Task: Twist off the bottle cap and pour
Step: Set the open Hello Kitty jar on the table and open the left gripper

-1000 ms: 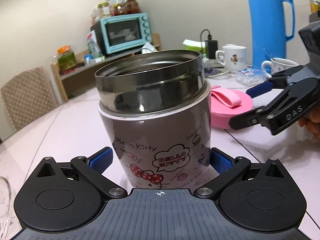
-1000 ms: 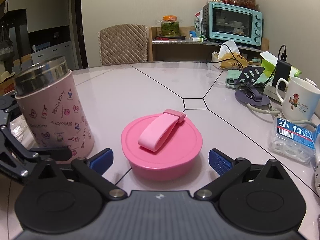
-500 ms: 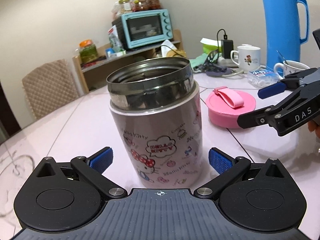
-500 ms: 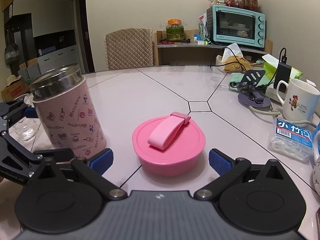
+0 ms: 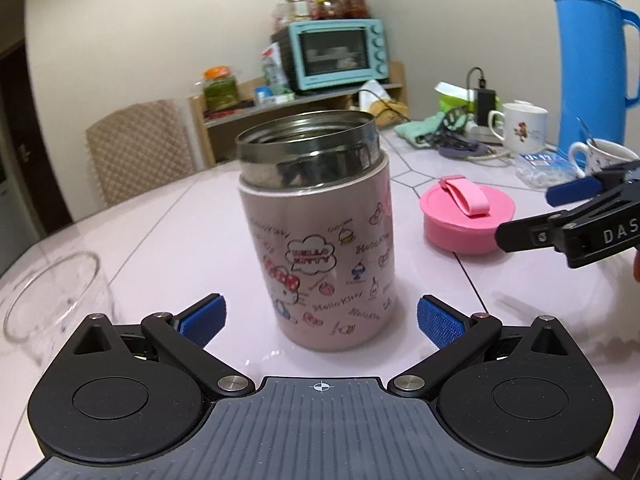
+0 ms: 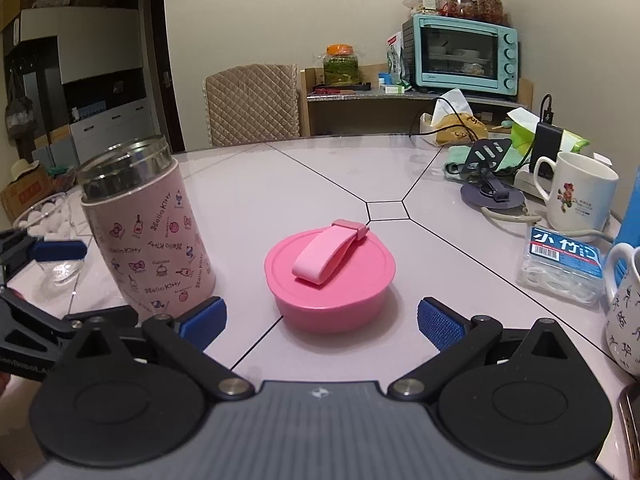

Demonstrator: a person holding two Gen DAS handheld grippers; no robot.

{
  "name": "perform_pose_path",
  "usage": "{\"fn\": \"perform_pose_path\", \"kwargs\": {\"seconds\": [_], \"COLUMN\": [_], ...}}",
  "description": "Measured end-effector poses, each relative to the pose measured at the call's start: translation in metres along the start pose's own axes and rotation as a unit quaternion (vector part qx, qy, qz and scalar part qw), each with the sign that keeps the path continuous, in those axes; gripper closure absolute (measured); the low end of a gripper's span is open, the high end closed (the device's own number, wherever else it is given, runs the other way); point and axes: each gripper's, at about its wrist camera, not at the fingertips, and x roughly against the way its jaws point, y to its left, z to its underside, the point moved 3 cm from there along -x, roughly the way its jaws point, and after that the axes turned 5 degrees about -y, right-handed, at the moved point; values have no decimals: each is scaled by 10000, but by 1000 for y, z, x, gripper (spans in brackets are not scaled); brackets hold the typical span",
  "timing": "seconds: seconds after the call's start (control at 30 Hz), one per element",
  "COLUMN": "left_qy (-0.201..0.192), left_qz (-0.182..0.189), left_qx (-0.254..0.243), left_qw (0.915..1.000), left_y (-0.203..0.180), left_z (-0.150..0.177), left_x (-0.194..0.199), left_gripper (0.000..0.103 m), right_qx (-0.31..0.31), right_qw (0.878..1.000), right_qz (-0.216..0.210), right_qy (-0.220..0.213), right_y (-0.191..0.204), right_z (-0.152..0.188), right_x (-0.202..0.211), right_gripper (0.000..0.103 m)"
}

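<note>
Jaws spread wide, empty; jar [image 5: 320,236] uncapped, lid [image 6: 330,280] beside it.

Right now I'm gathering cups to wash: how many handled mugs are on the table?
2: a white cartoon mug by the charger, and a patterned mug at the right edge, near the blue thermos. Others may be hidden.

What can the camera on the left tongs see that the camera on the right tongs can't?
Only the left view shows the blue thermos standing tall and the whole glass cup.

Only the right view shows the dark cabinets and the phone stand.

Both show the open Hello Kitty jar, the pink lid lying on the table, and the teal oven.
</note>
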Motion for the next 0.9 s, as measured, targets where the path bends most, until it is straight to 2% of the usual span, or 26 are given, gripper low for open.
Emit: {"fn": "perform_pose_path", "kwargs": {"seconds": [0.1,0.5,0.7,0.9], "left_qy": [1,64,206,229], "left_qz": [-113,-391,-807,-880], "left_qx": [227,520,636,825], "left_qw": [9997,9979,9945,9924], "left_y": [0,-20,-26,-27], "left_z": [2,13,22,27], "left_x": [7,32,43,55], "left_gripper": [0,0,0,0], "right_qx": [-85,-78,-119,-104], "right_qw": [10000,9996,9995,9992], "right_qz": [-25,-269,-292,-378], "right_qy": [-19,-28,-15,7], "right_y": [1,8,3,3], "right_z": [4,20,26,31], "right_x": [8,40,52,62], "right_gripper": [0,0,0,0]}}
